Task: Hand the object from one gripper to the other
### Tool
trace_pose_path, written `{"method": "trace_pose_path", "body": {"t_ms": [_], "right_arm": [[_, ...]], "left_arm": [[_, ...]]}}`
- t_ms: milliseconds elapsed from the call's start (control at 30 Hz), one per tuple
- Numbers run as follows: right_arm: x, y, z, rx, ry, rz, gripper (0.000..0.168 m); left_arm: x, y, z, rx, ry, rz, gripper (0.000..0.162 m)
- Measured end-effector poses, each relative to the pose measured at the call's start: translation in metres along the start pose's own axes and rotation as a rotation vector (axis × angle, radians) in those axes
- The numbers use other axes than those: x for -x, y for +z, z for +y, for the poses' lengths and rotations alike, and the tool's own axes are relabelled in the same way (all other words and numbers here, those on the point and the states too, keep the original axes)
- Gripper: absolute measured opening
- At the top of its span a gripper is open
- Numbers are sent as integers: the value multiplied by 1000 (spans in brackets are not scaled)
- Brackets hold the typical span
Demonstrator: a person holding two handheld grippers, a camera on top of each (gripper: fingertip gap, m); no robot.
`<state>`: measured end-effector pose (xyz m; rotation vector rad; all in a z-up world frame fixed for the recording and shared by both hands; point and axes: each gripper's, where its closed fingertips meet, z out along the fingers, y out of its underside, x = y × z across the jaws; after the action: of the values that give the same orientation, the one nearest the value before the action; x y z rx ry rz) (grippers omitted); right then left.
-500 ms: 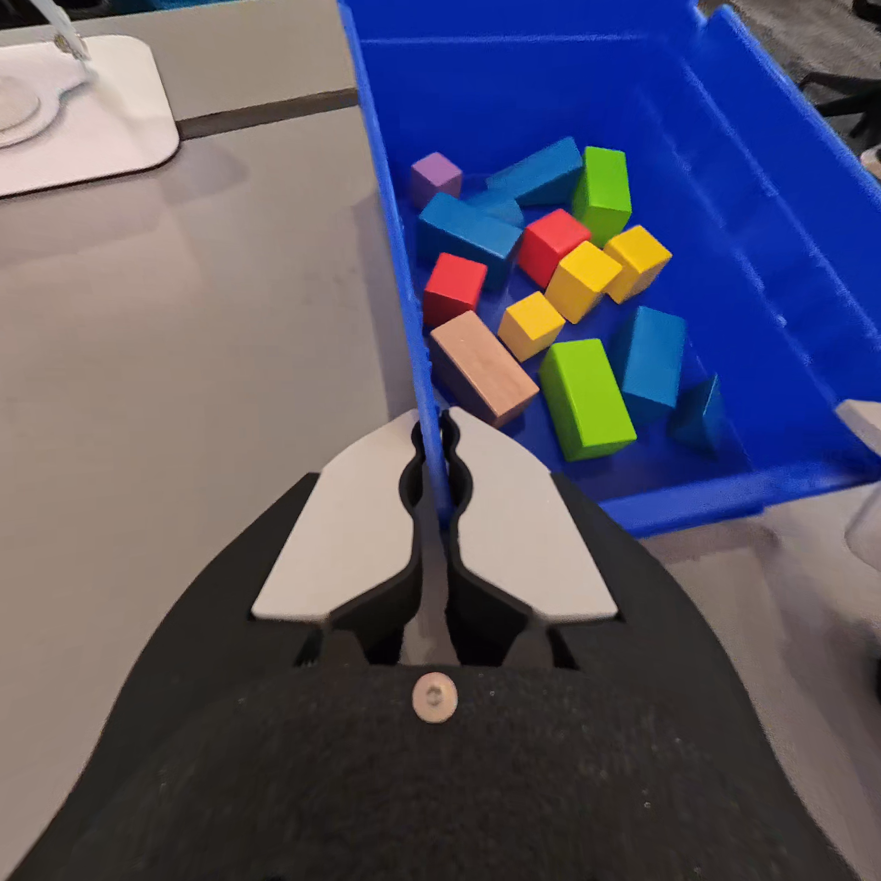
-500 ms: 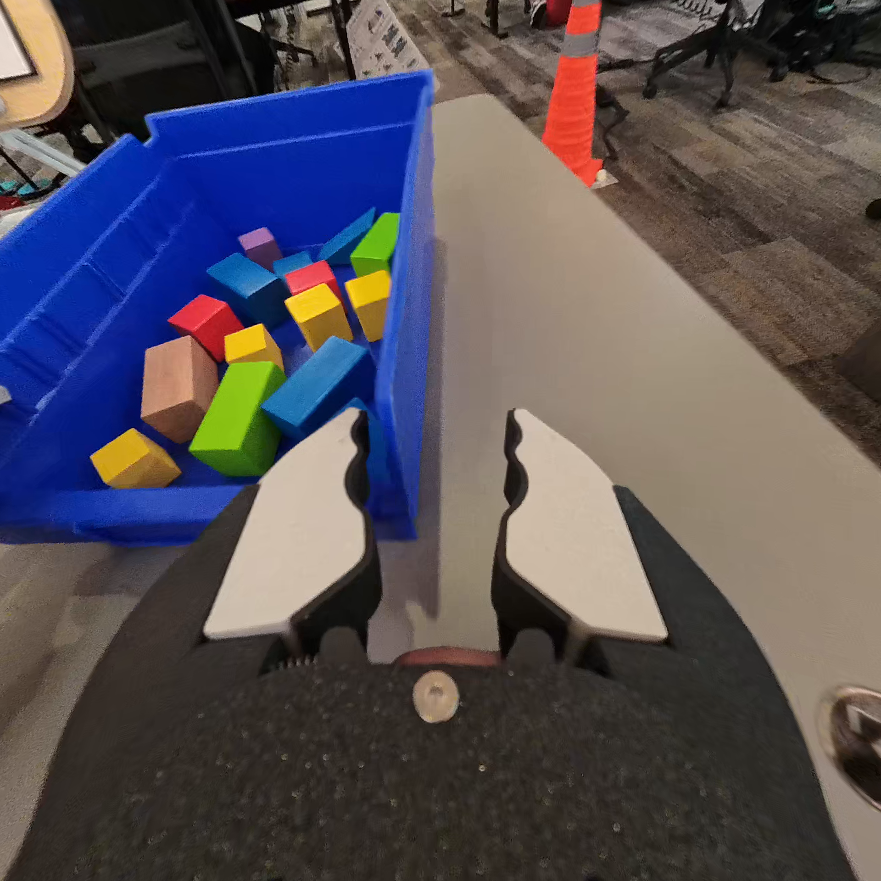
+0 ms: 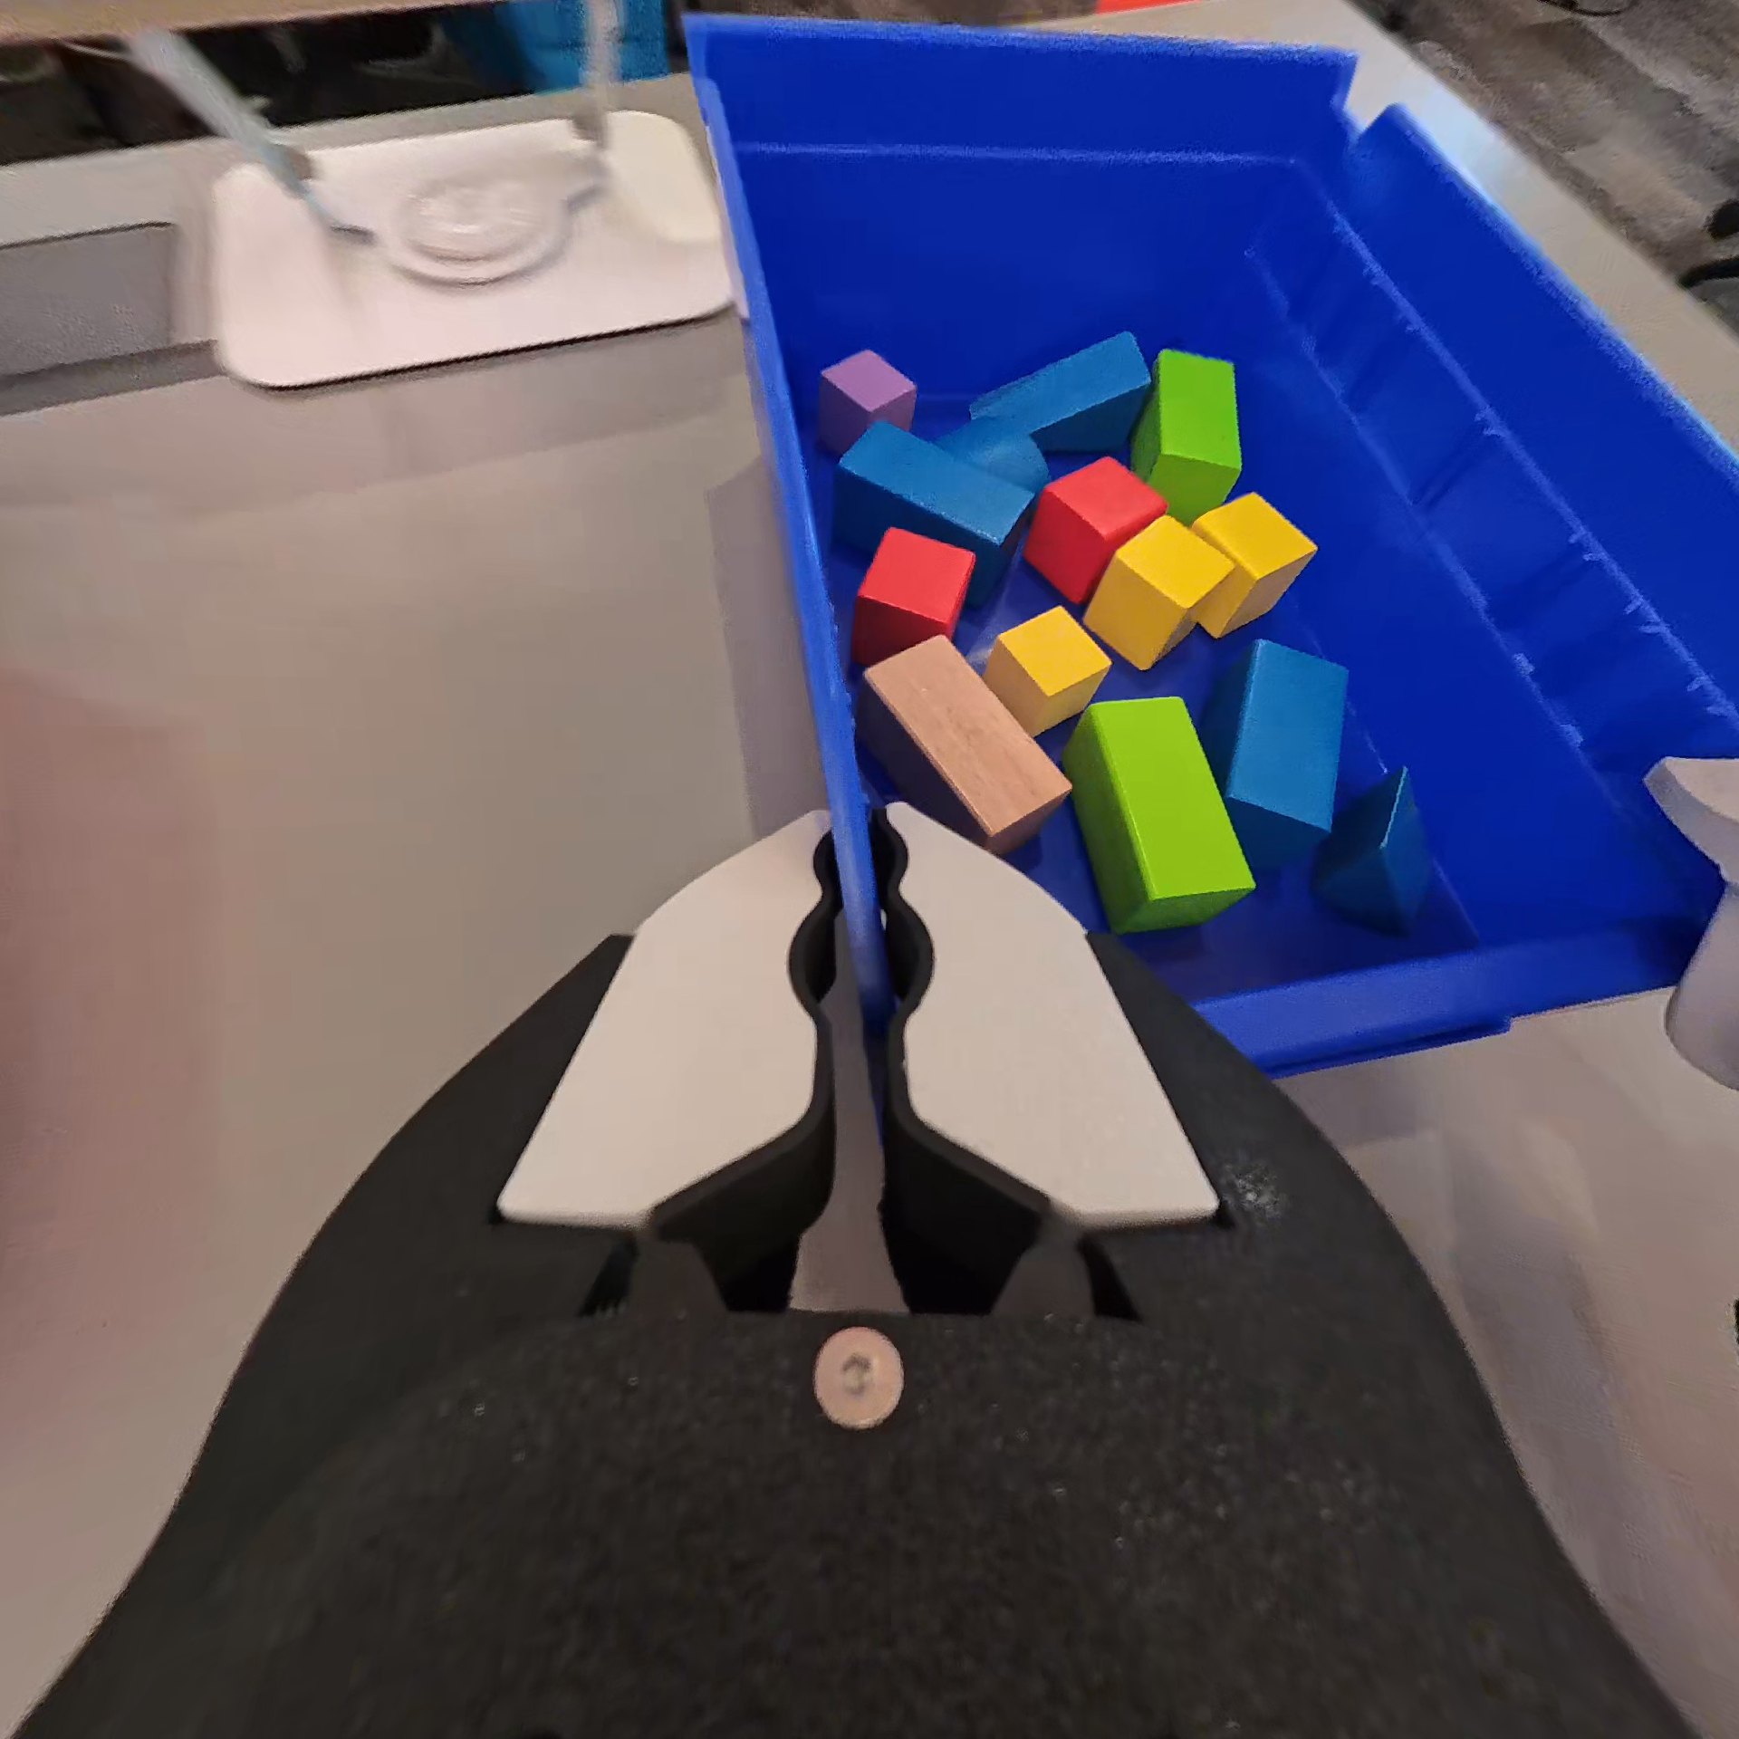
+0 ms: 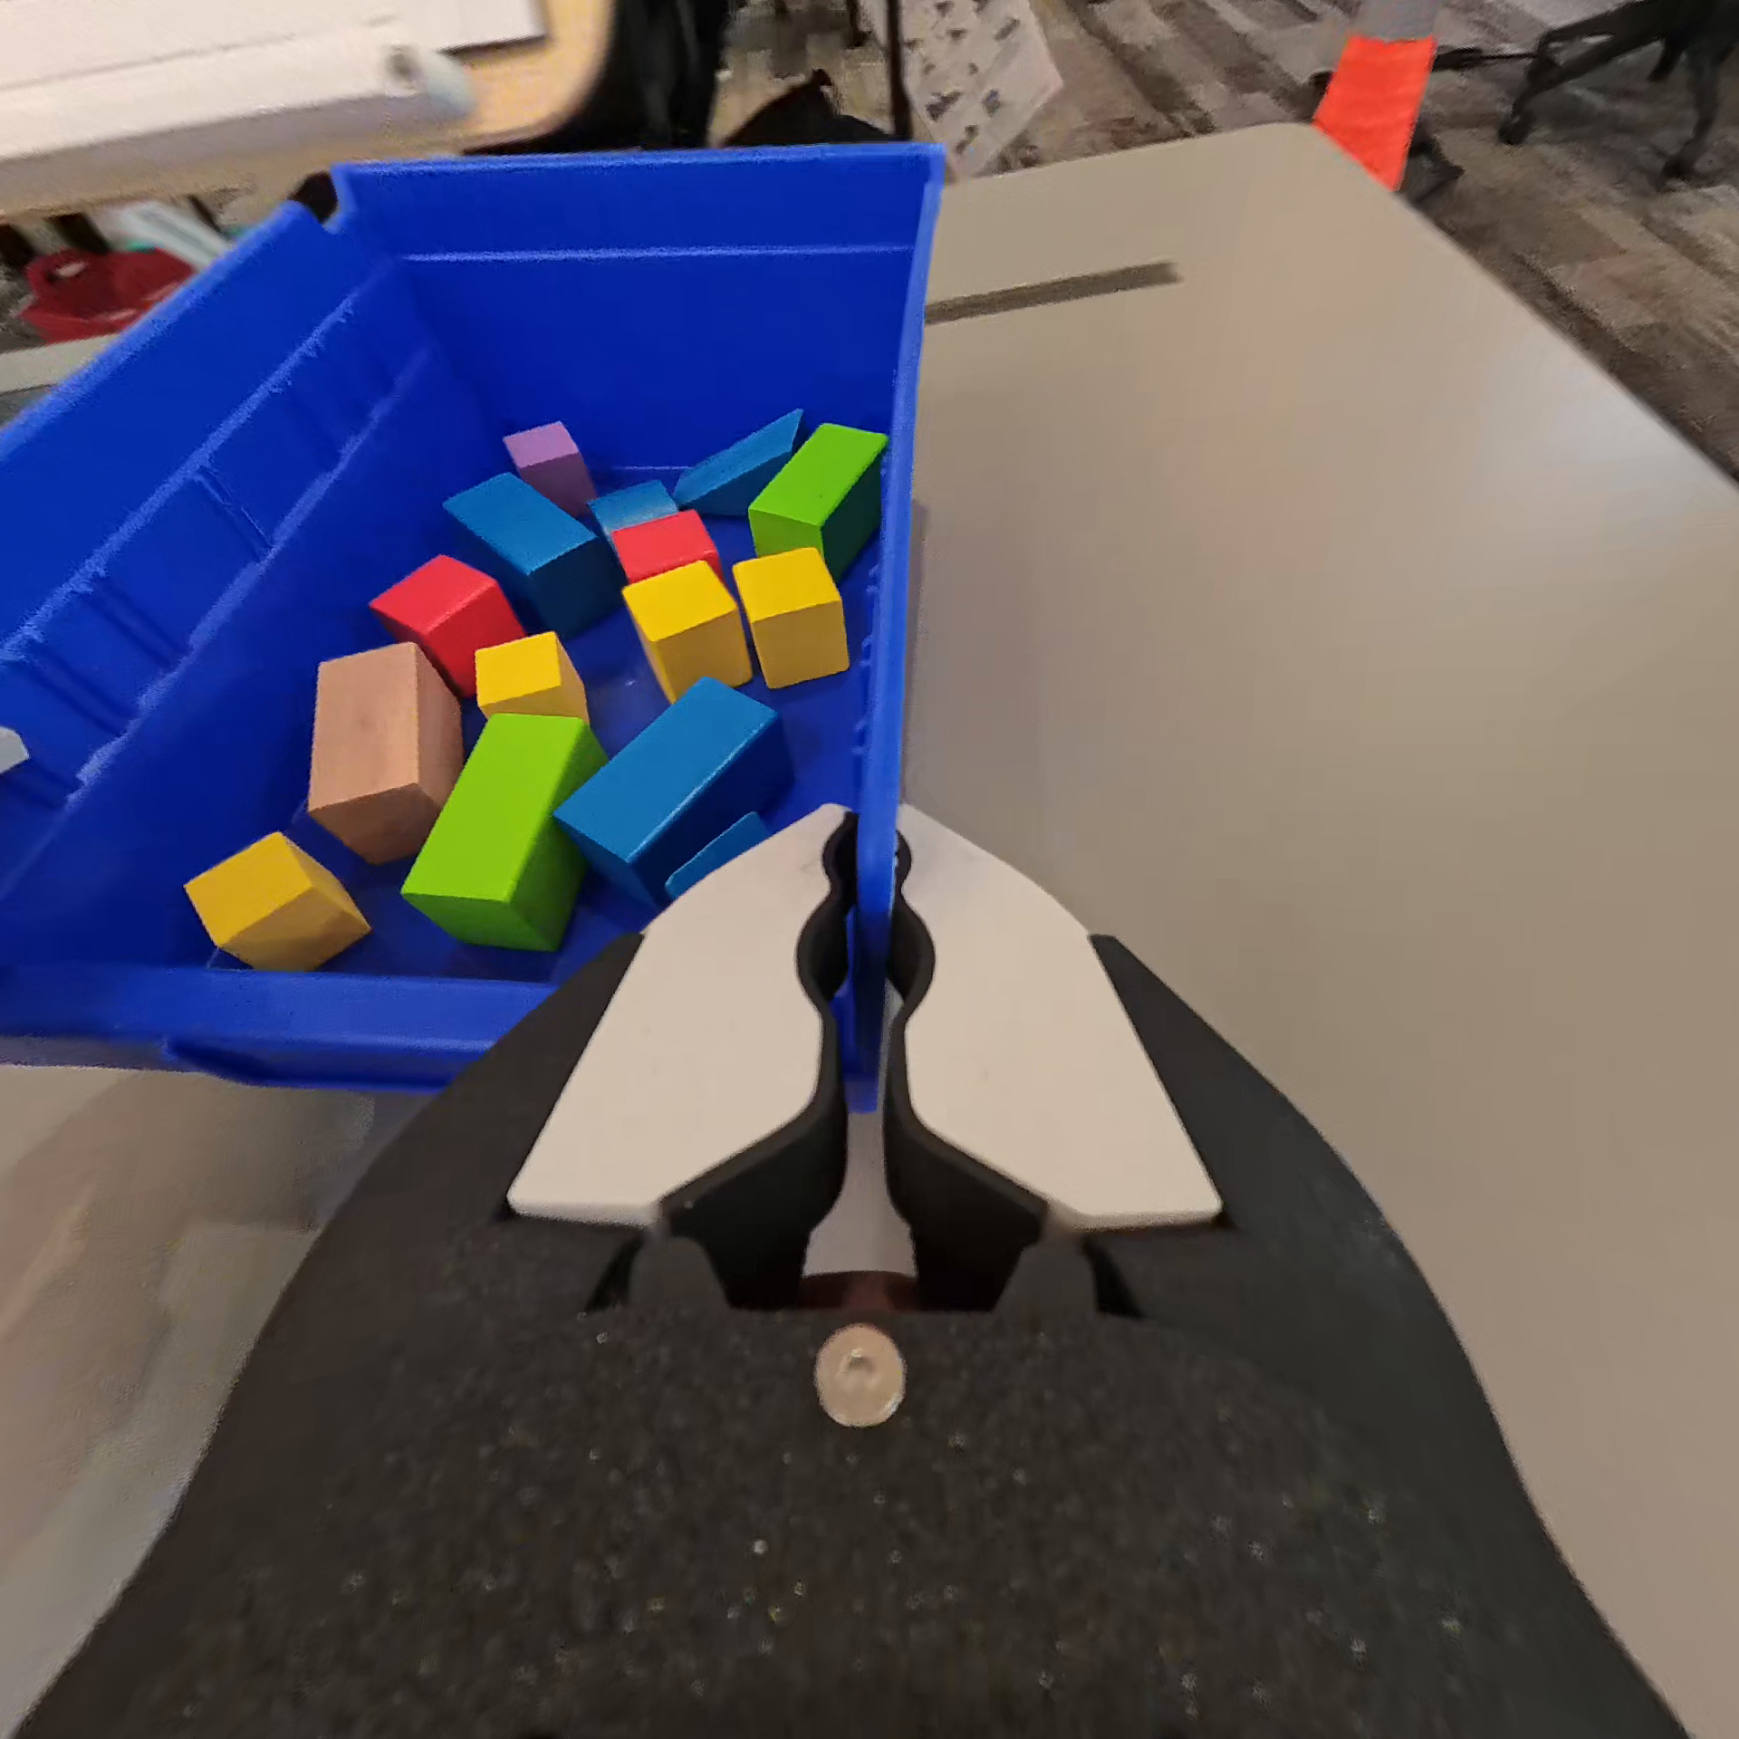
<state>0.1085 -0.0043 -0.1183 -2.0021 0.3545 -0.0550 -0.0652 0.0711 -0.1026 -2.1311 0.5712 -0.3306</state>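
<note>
My left gripper point(image 3: 852, 837) is clamped on the left side wall of the blue bin point(image 3: 1035, 216), near its front corner. My right gripper point(image 4: 875, 837) is pinched onto the opposite wall of that bin, also near the front. From my left camera a grey fingertip of the right gripper peeks in at three o'clock. Inside the bin the blocks point(image 4: 527, 828) lie loose toward the front; a green one sits close to the front wall, a yellow cube point(image 4: 273, 899) by the front left corner. Grey table point(image 4: 1317, 753) lies open at three o'clock of the right camera, running to its edge. At eleven o'clock of the left camera a white stand base point(image 3: 452, 273) sits just beside the bin wall.
</note>
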Motion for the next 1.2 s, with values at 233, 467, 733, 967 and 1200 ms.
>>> {"method": "trace_pose_path", "body": {"t_ms": [233,467,733,967,1200], "right_arm": [[140,11,7,-18,-98,-135,2],[214,17,34,-46,-129,-192,2],[222,-3,36,-28,33,-441,23],[218,-84,33,-177,-150,-675,38],[317,-106,78,-87,-441,-868,41]], "left_arm": [[130,-53,31,-42,-72,-145,4],[200,-67,68,-45,-137,-180,4],[178,-103,70,-60,-307,147,60],[298,-207,97,-198,-355,75,72],[439,-170,101,-121,-266,-163,76]]}}
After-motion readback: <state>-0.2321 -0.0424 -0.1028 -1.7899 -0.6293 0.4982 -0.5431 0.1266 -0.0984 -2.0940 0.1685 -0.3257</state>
